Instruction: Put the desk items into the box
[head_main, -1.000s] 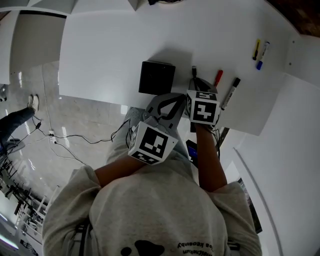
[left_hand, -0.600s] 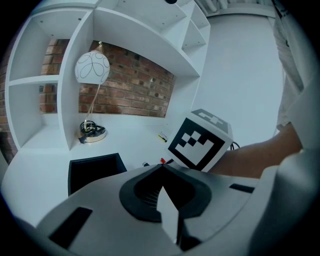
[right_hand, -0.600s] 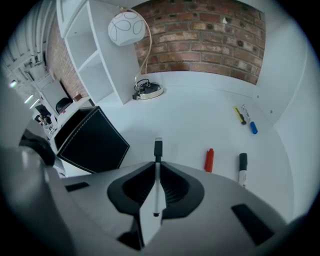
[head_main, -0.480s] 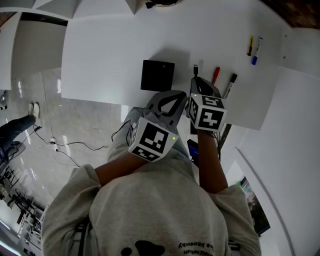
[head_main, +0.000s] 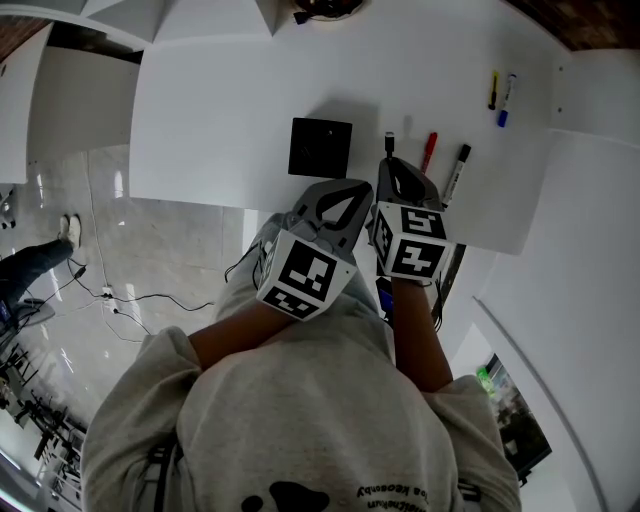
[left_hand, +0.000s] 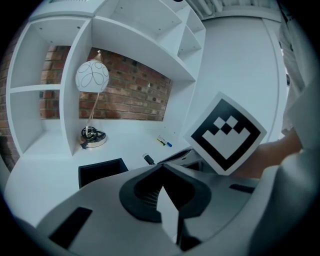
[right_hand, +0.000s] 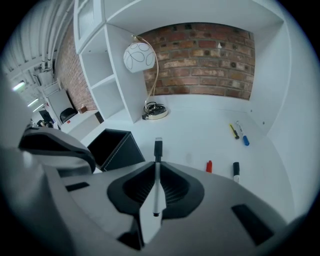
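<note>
Right gripper (right_hand: 157, 164), pen (right_hand: 158, 150) clamped, neared edge (head_main: 480, 242).

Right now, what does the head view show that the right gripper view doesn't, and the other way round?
Only the head view: the person's grey sweatshirt and the glossy tiled floor. Only the right gripper view: the white patterned globe lampshade and the black ribbed pads of the right gripper. Both: the white black-tipped pen it is shut on, the black square box, the red marker, the black marker and the white desk.
</note>
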